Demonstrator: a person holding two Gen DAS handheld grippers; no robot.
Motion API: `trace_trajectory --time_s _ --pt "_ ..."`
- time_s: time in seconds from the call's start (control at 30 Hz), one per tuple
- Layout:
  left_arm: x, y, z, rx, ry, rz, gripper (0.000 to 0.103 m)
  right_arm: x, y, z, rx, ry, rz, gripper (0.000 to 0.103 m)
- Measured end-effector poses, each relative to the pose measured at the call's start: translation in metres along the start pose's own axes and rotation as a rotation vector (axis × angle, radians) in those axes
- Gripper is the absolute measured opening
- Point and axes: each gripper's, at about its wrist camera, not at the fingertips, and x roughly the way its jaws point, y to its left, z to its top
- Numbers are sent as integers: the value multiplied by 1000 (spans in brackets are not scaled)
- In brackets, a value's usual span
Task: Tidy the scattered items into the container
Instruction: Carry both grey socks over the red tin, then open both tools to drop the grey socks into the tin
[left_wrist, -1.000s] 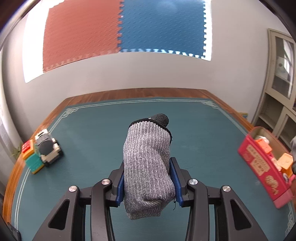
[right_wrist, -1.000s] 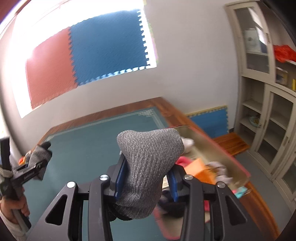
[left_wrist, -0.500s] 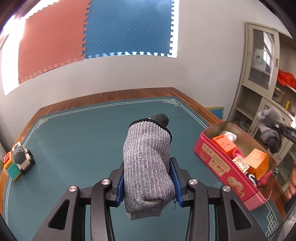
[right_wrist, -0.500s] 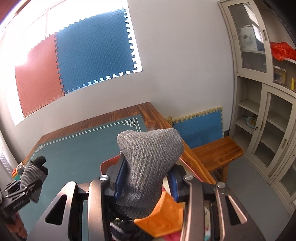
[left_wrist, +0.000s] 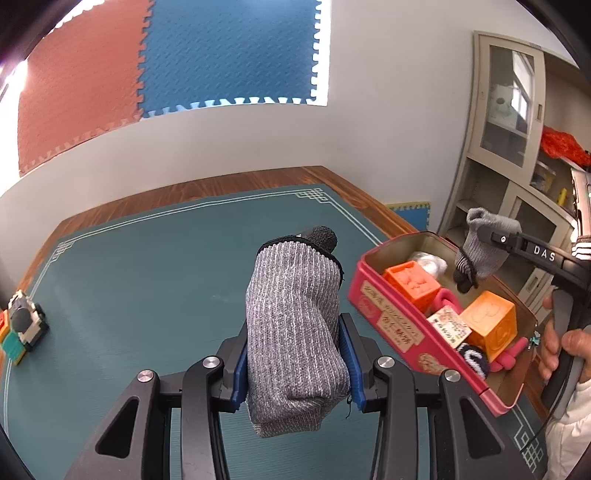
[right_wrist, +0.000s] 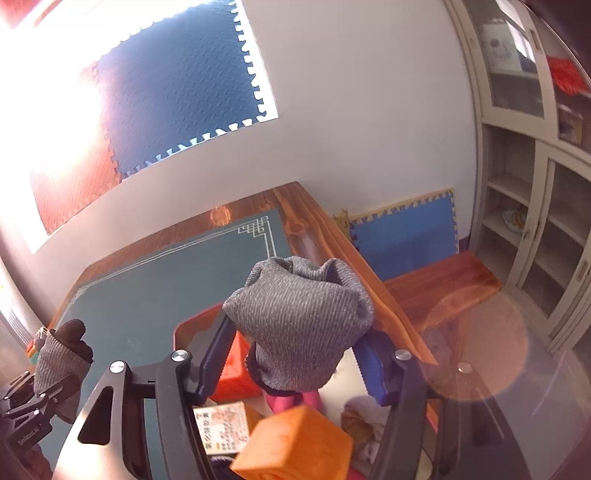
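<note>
Left gripper (left_wrist: 295, 363): blue pads pressed against a grey ribbed sock (left_wrist: 293, 332) with a dark toe, clamped around its lower part; held above the green mat (left_wrist: 147, 280), left of the tin.
Right gripper (right_wrist: 295, 360): jaws spread wider than the second grey sock (right_wrist: 299, 325) bunched between them; whether the pads still pinch it, I cannot tell. It hangs directly over the open tin.
Container: red tin (left_wrist: 391, 325) at the mat's right edge, holding two orange cubes (left_wrist: 489, 328), a small printed card (left_wrist: 448, 323), something pink and a dark striped bundle.
Writing: "DAS" in white on the right gripper's black body; gold characters on the tin's side, too small to read.
Still out: a block toy car (left_wrist: 24, 326) at the mat's far left edge.
Hand (left_wrist: 565, 347): wraps the right gripper's handle.
</note>
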Motion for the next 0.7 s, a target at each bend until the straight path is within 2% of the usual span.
trace_trajectory --time_s 0.07,0.17,0.2,0.23,0.27,0.4,0.7 --pt "3 -8 0 8 5 -12 43 -1 -4 -2 -1 5 22 66" --pt "6 -18 1 14 12 -29 43 -2 -5 -1 -10 25 114 66" --pt "7 -21 1 14 14 -34 43 -1 -4 1 -16 39 149 70" --pt "7 -24 1 13 14 -38 43 -1 -1 3 -36 44 162 81" --pt "7 -26 1 13 15 -41 43 -2 3 6 -64 45 164 84" --pt "4 -34 2 17 13 -44 44 -6 19 10 -176 29 -4 84" --pt "2 -52 6 43 17 -74 44 -39 -22 -2 -16 -46 -22 84"
